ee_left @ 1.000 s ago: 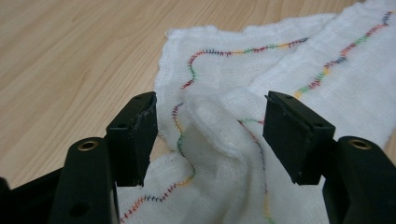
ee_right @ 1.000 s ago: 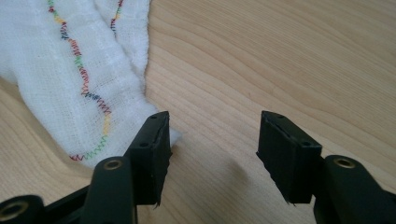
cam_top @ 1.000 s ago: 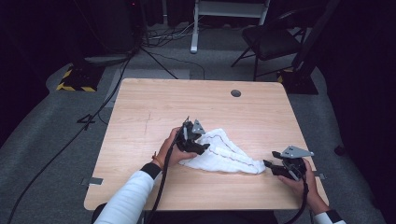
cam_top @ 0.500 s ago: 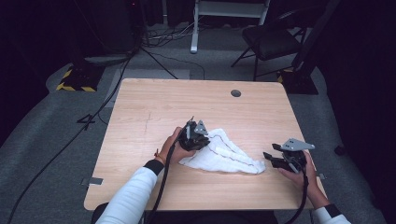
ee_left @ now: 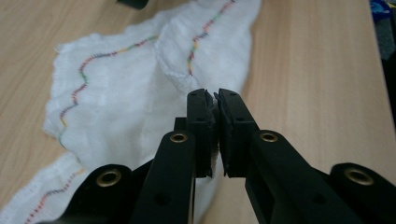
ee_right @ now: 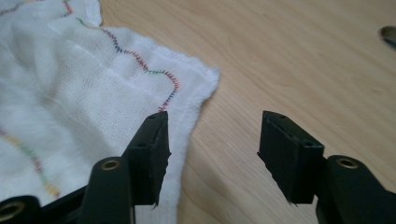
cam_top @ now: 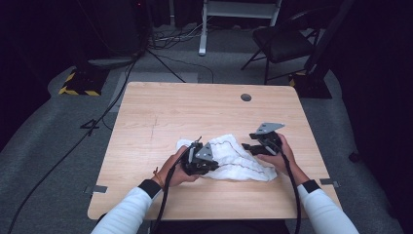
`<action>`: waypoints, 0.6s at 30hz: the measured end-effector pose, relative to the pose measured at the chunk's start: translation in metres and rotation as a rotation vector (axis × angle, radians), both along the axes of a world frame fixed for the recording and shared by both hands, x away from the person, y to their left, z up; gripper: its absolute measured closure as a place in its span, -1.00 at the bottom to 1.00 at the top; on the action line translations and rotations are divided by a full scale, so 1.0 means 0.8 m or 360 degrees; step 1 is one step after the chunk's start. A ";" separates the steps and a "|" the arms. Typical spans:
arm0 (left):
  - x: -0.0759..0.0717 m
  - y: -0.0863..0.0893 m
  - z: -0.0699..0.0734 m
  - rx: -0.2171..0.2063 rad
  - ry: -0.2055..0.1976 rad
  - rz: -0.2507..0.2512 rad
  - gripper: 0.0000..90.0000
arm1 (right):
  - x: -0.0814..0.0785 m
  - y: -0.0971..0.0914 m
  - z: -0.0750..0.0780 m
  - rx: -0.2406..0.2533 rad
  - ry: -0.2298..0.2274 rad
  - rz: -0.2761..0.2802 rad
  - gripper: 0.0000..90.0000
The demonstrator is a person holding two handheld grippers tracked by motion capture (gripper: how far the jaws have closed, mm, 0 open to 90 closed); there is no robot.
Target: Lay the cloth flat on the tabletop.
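Your right hand-held gripper (cam_top: 254,146) has swung in from the desk's right edge to the white cloth (cam_top: 238,158), jaws apart and just opened wider, straddling a hemmed corner without pinching. Your left hand-held gripper (cam_top: 200,161) has slid toward you and clenched on a fold. The cloth lies crumpled mid-desk (cam_top: 160,117); soft and limp, it's best taken by the stitched corners.

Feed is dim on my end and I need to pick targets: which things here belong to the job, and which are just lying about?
In the job:
- white cloth with coloured stitching
- left gripper, jaws shut on a fold of it
- right gripper, open at its corner
- wooden table

Lying about:
- black chair
- floor cables
- white stand
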State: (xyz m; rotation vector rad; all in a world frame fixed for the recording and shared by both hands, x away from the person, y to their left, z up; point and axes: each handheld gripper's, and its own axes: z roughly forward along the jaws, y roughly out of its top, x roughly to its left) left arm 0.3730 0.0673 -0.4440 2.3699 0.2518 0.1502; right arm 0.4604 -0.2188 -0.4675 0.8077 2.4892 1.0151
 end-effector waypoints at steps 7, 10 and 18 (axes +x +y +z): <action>-0.033 0.031 -0.010 -0.0068 0.0100 -0.0147 0.85 | 0.013 0.028 -0.024 -0.0117 0.0090 0.0051 -0.09; -0.045 0.031 -0.018 -0.0032 0.0155 -0.0240 0.81 | 0.016 0.025 -0.024 -0.0120 0.0106 0.0031 -0.11; -0.058 0.022 -0.025 0.0023 0.0162 -0.0322 0.63 | 0.017 0.004 -0.022 -0.0180 0.0065 -0.0118 -0.14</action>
